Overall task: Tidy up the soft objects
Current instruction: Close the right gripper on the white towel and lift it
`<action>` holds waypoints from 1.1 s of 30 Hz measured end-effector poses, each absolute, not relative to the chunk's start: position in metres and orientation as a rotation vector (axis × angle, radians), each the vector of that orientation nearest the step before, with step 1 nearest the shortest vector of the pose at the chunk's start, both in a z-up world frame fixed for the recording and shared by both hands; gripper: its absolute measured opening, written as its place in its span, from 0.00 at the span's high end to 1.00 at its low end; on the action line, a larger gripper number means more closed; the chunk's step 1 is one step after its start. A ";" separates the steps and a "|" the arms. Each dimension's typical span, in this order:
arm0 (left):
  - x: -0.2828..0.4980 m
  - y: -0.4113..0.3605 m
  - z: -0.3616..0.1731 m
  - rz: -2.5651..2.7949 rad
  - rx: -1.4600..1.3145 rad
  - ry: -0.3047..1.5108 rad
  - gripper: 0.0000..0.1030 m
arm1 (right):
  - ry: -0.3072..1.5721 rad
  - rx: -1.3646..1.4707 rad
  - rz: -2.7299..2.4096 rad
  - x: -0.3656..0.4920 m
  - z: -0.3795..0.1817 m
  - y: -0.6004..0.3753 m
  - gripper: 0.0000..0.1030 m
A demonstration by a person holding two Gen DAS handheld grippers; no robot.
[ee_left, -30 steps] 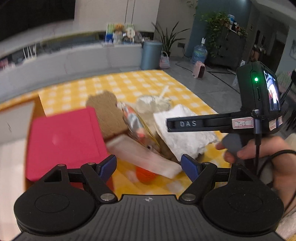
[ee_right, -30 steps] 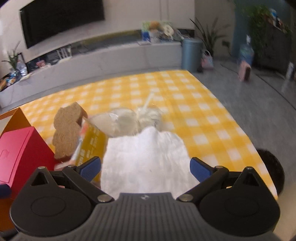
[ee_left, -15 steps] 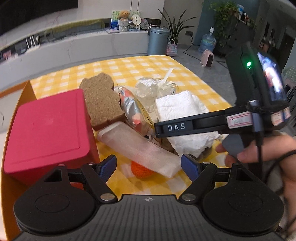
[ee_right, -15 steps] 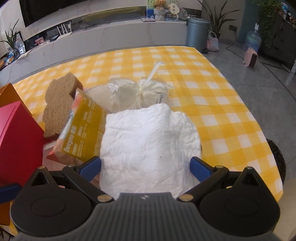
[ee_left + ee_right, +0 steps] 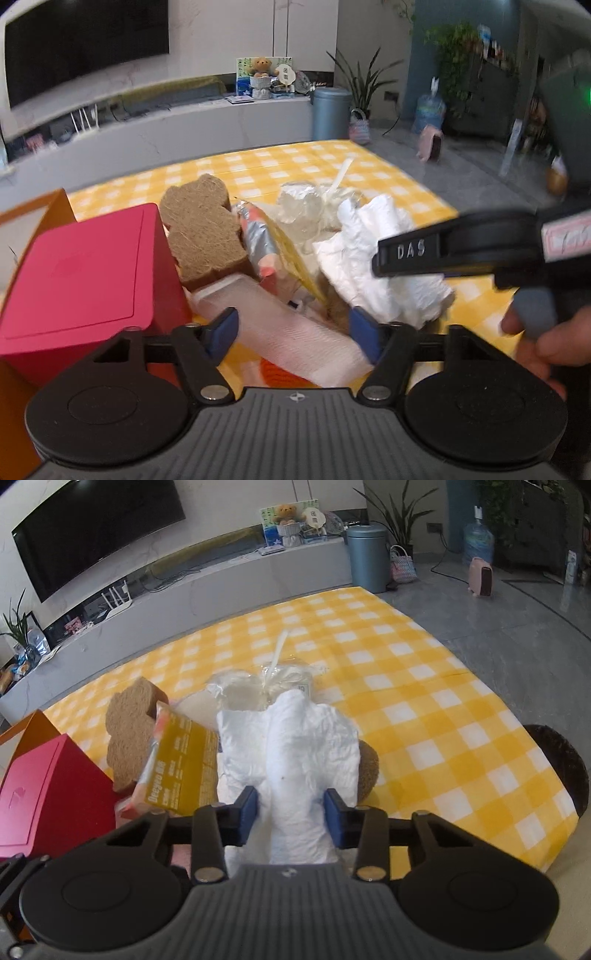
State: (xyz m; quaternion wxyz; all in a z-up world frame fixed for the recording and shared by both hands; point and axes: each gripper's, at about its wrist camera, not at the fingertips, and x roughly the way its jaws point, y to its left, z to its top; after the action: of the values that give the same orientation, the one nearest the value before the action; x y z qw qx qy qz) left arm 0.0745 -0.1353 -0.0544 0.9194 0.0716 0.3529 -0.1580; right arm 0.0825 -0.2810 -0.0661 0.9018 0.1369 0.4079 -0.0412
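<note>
Two hand-held grippers work over a yellow-and-white checked tablecloth (image 5: 424, 686) with a pile of soft things. Right gripper (image 5: 291, 808): blue pads have just been closing and now pinch a bunched ridge of the crumpled white cloth (image 5: 306, 746), fabric squeezed into a fold between them. The cloth is wrinkled, papery-looking, lying at the pile's near right side, over a brown fibrous pad that peeks out at its right edge.

Left gripper (image 5: 293, 328): jaws have just been closing, still apart, straddling a flat translucent white packet (image 5: 280, 328) with a ribbed texture; whether the pads touch it cannot be told. An orange knitted-looking thing (image 5: 275, 371) sits under the packet.

Left of the cloth: a yellow printed foil pouch (image 5: 181, 768) leaning tilted, and a brown coarse-fibre sponge shaped like a bear (image 5: 203, 229), standing against a red smooth plastic box (image 5: 81, 280). An orange cardboard box (image 5: 33, 218) is behind the red one. Behind the cloth, a clear crinkly plastic bag (image 5: 266, 686) with a white tie sticking up.

In the left view a bare hand (image 5: 539, 339) holds the right gripper's handle, finger on the grey trigger, tool angled down toward the cloth.
</note>
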 end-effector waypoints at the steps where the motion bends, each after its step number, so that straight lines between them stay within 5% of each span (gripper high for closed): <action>1: 0.075 -0.137 -0.056 -0.329 0.165 0.733 0.57 | 0.842 0.283 -0.085 0.083 -0.066 -0.281 0.62; 5: 0.083 -0.132 -0.067 -0.355 0.102 0.839 0.96 | 0.839 0.295 -0.079 0.082 -0.067 -0.284 0.62; 6: 0.084 -0.130 -0.069 -0.359 0.090 0.849 0.99 | 0.838 0.301 -0.081 0.083 -0.068 -0.284 0.62; 25: 0.058 -0.061 -0.015 -0.528 -0.039 0.767 1.00 | 0.774 0.377 -0.040 0.069 -0.058 -0.298 0.62; 33: 0.068 -0.068 -0.032 -0.573 -0.111 0.896 0.95 | 0.793 0.358 -0.029 0.071 -0.059 -0.293 0.55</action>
State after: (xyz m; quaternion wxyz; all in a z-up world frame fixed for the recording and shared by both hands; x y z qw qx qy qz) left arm 0.0685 -0.0684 -0.0321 0.8605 -0.0528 0.4269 -0.2729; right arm 0.0714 -0.2928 -0.0587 0.9068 0.1734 0.3839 -0.0139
